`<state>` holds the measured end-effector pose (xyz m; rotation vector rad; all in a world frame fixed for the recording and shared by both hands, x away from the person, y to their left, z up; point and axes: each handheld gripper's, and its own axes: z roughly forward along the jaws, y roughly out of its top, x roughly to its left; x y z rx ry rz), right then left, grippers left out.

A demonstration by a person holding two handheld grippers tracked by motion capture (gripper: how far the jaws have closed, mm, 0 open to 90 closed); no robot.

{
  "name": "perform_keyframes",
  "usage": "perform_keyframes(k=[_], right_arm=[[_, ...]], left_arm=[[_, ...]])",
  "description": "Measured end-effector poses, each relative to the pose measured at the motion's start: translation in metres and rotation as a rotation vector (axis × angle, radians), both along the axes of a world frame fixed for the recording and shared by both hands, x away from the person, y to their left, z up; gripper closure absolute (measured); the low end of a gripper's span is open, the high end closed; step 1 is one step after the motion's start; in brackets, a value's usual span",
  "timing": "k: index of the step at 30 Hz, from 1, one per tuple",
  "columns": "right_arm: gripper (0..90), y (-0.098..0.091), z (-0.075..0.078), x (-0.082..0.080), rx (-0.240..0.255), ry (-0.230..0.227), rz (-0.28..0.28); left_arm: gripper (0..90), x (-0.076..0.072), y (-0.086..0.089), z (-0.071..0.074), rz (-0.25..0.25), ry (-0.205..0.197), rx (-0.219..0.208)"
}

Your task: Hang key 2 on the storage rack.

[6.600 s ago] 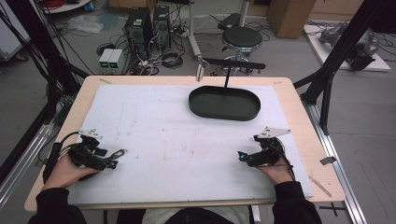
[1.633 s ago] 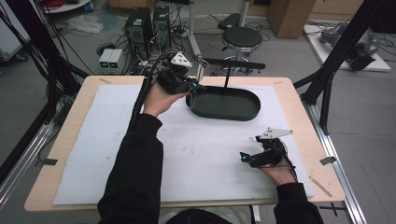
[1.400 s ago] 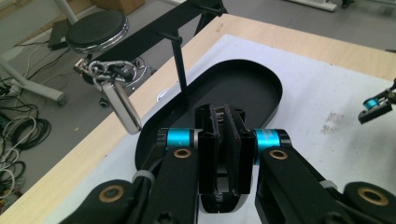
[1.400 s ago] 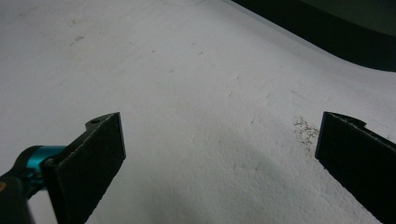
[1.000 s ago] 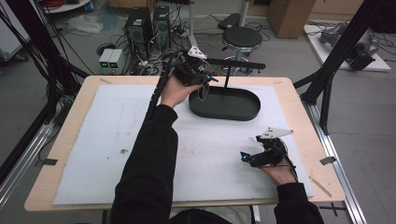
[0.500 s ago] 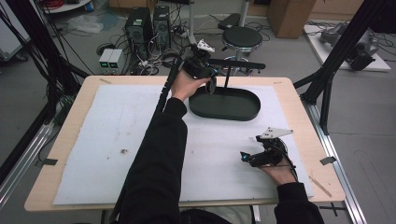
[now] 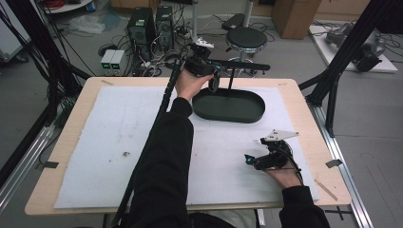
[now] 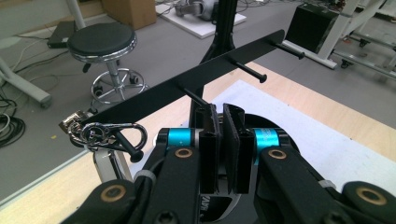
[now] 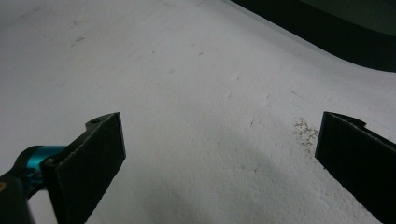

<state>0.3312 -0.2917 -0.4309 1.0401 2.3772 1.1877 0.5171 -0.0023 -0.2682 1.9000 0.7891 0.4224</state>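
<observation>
High view: your left gripper (image 7: 213, 83) is up at the far rim of the black oval metal tray (image 7: 228, 105), just below the black horizontal rack bar with pegs (image 7: 240, 66) that stands on a post rising from that tray.
Left claw: your jaws are together with nothing visible between the pads; in the left gripper view they sit just under one of the bar's pegs, and I cannot tell whether they touch it.
Keyring: a silver metal carabiner clip (image 8: 103, 133) hangs on the peg at the near-left end of the rack bar (image 8: 196, 77), just beside your closed left gripper (image 8: 223, 140), not between its pads.
Right gripper (image 7: 248, 160): it rests on the white foam mat (image 7: 109, 133), on the near side of the tray and well apart from it.
Right claw: your jaws stand wide apart in the right gripper view, with bare mat (image 9: 196, 116) between them and the tray's dark wall (image 9: 327, 37) farther off.
</observation>
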Motion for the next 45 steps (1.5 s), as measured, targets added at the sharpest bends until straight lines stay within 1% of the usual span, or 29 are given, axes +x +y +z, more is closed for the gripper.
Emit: perform_keyframes(k=[4,6,8,9,10,12,13,16,19,22,25,26,27,28,29,30,31,34,36,38,39,41,43,45], right_arm=[[0.9,0.000,0.000,0.000,0.002,0.001,0.001],[0.9,0.000,0.000,0.000,0.000,0.001,0.001],[0.9,0.000,0.000,0.000,0.001,0.001,0.000],[0.9,0.000,0.000,0.000,0.000,0.002,0.002],[0.9,-0.001,0.000,0.000,0.001,0.004,-0.001],[0.9,-0.001,0.000,0.000,0.003,0.003,0.000],[0.9,-0.001,0.000,0.000,0.002,0.003,0.000],[0.9,-0.001,0.000,0.000,0.005,0.001,0.002],[0.9,-0.001,0.000,0.000,0.006,0.001,0.002],[0.9,-0.001,0.000,0.000,0.002,0.004,0.004],[0.9,-0.001,0.000,0.000,0.002,0.000,0.006],[0.9,-0.001,0.000,0.000,0.003,0.005,0.004],[0.9,-0.001,0.000,0.000,0.003,0.004,0.004],[0.9,-0.001,0.000,0.000,0.004,0.005,0.004],[0.9,-0.001,0.000,0.000,0.001,0.004,0.006],[0.9,-0.001,0.000,0.000,0.000,-0.001,0.007],[0.9,-0.001,0.000,0.000,0.002,-0.002,0.009],[0.9,-0.001,0.000,-0.001,0.005,0.001,0.006],[0.8,-0.001,0.001,-0.001,0.004,-0.001,0.006],[0.9,-0.001,0.000,-0.001,0.003,0.001,0.006],[0.9,-0.001,0.000,-0.001,0.002,-0.001,0.008],[0.9,-0.001,0.000,-0.001,0.002,0.003,0.006],[0.8,-0.001,0.000,-0.001,0.003,0.001,0.007],[0.9,-0.001,0.000,-0.001,0.003,0.000,0.007]], left_arm=[[84.8,0.003,-0.006,0.000,0.019,0.002,0.022],[84.8,0.005,-0.011,0.001,0.029,-0.001,0.022],[84.8,0.007,-0.017,0.003,0.040,-0.011,0.039],[84.8,0.008,-0.019,0.004,0.046,-0.010,0.052],[84.8,0.008,-0.022,0.004,0.057,-0.009,0.055],[84.9,0.011,-0.025,0.003,0.082,-0.012,0.053],[84.9,0.012,-0.026,0.003,0.098,-0.010,0.044],[85.0,0.017,-0.025,0.003,0.138,-0.001,0.042],[85.0,0.023,-0.022,0.002,0.163,0.001,0.036],[85.1,0.028,-0.021,0.001,0.176,0.002,0.028],[84.4,0.029,-0.023,-0.003,0.171,0.009,0.045],[82.2,0.029,-0.024,-0.004,0.173,0.003,0.050],[74.2,0.028,-0.024,-0.003,0.179,-0.002,0.034],[64.2,0.028,-0.024,-0.002,0.179,-0.001,0.002],[56.8,0.027,-0.023,0.000,0.164,0.001,-0.038],[51.2,0.027,-0.022,0.002,0.150,0.001,-0.067],[46.5,0.026,-0.022,0.003,0.147,-0.006,-0.072],[33.2,0.022,-0.020,0.006,0.133,-0.043,-0.044],[23.8,0.019,-0.016,0.006,0.116,-0.062,-0.041],[13.7,0.016,-0.011,0.005,0.106,-0.069,-0.047],[9.3,0.014,-0.008,0.004,0.095,-0.062,-0.048],[5.1,0.012,-0.001,0.004,0.059,-0.046,-0.037],[5.1,0.008,0.007,0.003,0.020,-0.039,-0.037],[5.1,0.002,0.014,0.004,0.012,-0.040,-0.027]])
